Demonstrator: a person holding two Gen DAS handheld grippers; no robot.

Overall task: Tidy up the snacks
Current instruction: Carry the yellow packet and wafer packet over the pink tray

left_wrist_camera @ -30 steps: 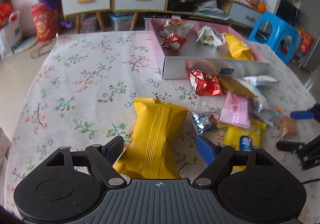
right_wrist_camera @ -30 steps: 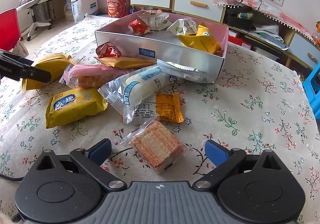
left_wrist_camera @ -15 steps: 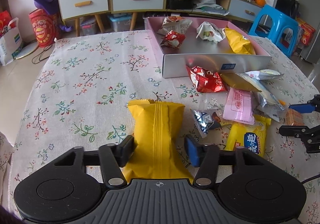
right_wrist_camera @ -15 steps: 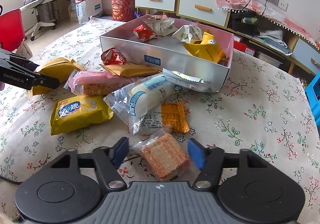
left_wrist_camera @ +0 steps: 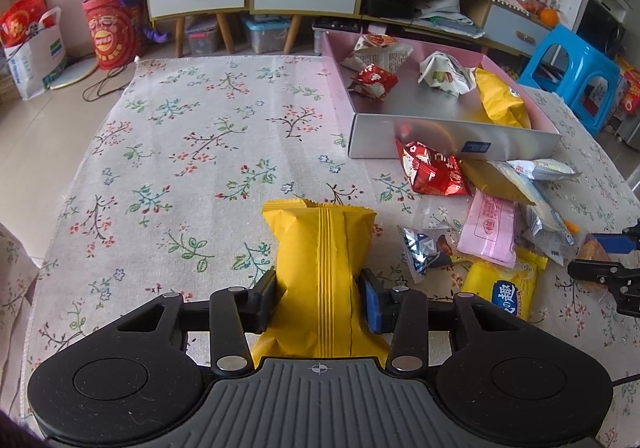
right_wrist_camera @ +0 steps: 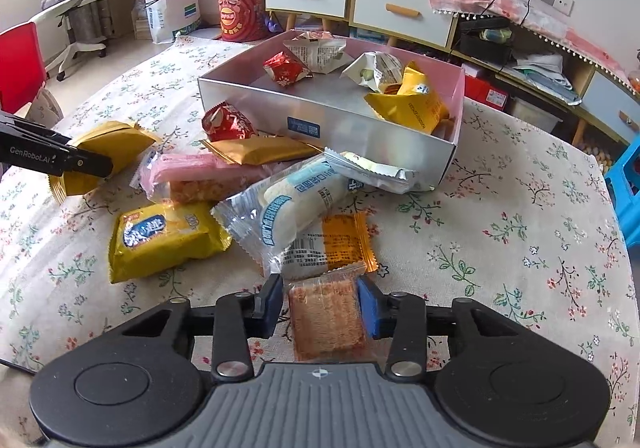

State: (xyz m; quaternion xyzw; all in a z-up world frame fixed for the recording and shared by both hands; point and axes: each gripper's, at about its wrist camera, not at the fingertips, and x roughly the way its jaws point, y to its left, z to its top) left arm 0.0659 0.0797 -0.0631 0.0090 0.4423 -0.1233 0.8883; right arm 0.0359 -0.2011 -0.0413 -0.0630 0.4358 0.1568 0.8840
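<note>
Both claws clamped on snacks, silver box waiting at one o'clock.

Nearest: left gripper (left_wrist_camera: 320,302) pinching yellow packet (left_wrist_camera: 320,268), right gripper (right_wrist_camera: 320,306) squeezing clear-wrapped cracker (right_wrist_camera: 326,318); beyond, loose snack pile (right_wrist_camera: 280,203), then box (right_wrist_camera: 332,123). Risk: slick wrappers slipping out mid-lift, cracker crushed by overtight grip.

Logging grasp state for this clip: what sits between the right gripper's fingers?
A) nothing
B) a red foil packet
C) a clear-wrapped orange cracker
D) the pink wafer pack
C: the right gripper has its pads against both sides of the clear-wrapped orange cracker on the tablecloth.
</note>
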